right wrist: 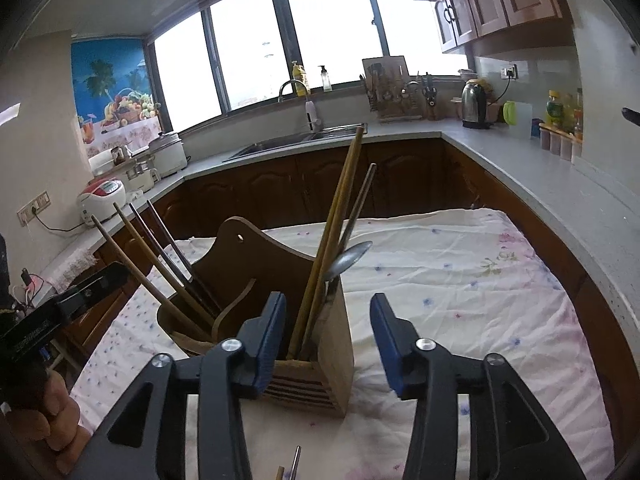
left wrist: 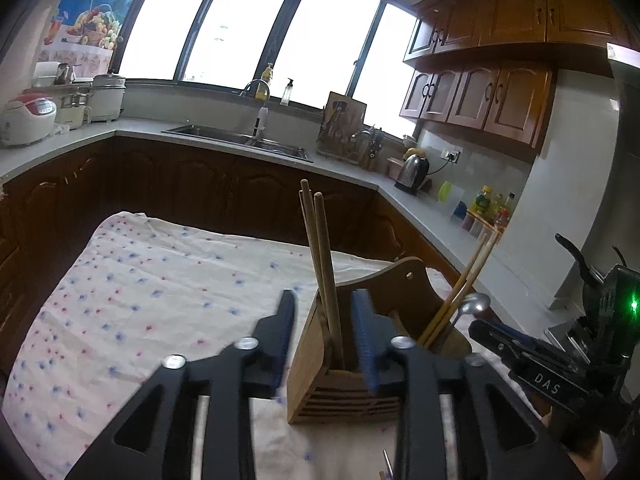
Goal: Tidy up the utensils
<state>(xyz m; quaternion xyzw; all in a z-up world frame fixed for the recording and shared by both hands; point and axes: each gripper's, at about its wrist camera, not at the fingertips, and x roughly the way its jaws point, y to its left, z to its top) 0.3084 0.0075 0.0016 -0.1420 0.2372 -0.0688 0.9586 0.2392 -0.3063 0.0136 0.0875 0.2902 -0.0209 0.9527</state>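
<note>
Nearest me, my left gripper (left wrist: 324, 340) and right gripper (right wrist: 328, 340) are both hanging with fingers spread, pinching nothing. Between them the wooden holder (right wrist: 320, 364) is standing on the flowered cloth (right wrist: 460, 280): stiff, light, easily tipped, I judge. Chopsticks (left wrist: 324, 264) and a spoon (right wrist: 348, 260) are leaning inside (thin, slippery; I'd be gripping mid-shaft).
</note>
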